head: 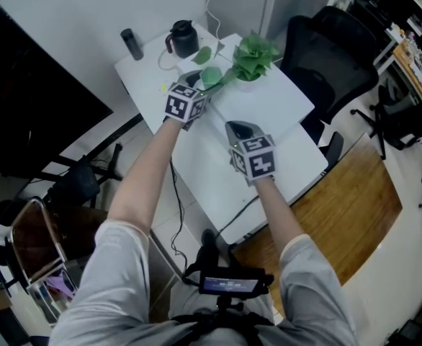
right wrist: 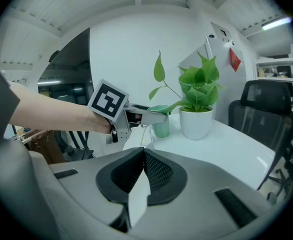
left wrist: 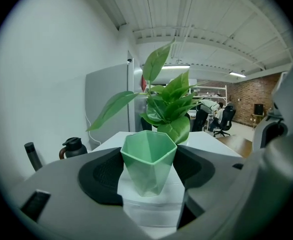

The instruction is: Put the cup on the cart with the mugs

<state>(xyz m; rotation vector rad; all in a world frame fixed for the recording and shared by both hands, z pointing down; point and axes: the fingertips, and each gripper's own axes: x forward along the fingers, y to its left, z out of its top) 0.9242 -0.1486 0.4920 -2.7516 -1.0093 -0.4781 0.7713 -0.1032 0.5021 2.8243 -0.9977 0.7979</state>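
We judge the green cup point(left wrist: 149, 166), standing on the white tabletop point(head: 268, 114) at 6 o'clock from the plant point(left wrist: 169, 104), to be light, stiff and slippery; the left gripper point(left wrist: 149, 170) fingers point(left wrist: 104, 176) clasp its upper wall at 9 and 3 o'clock, while the right gripper point(right wrist: 143, 174) fingers sit together, empty.

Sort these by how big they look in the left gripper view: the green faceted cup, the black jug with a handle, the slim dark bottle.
1. the green faceted cup, largest, but nearest the camera.
2. the black jug with a handle.
3. the slim dark bottle, nearly matching the jug, so that order is unsure.
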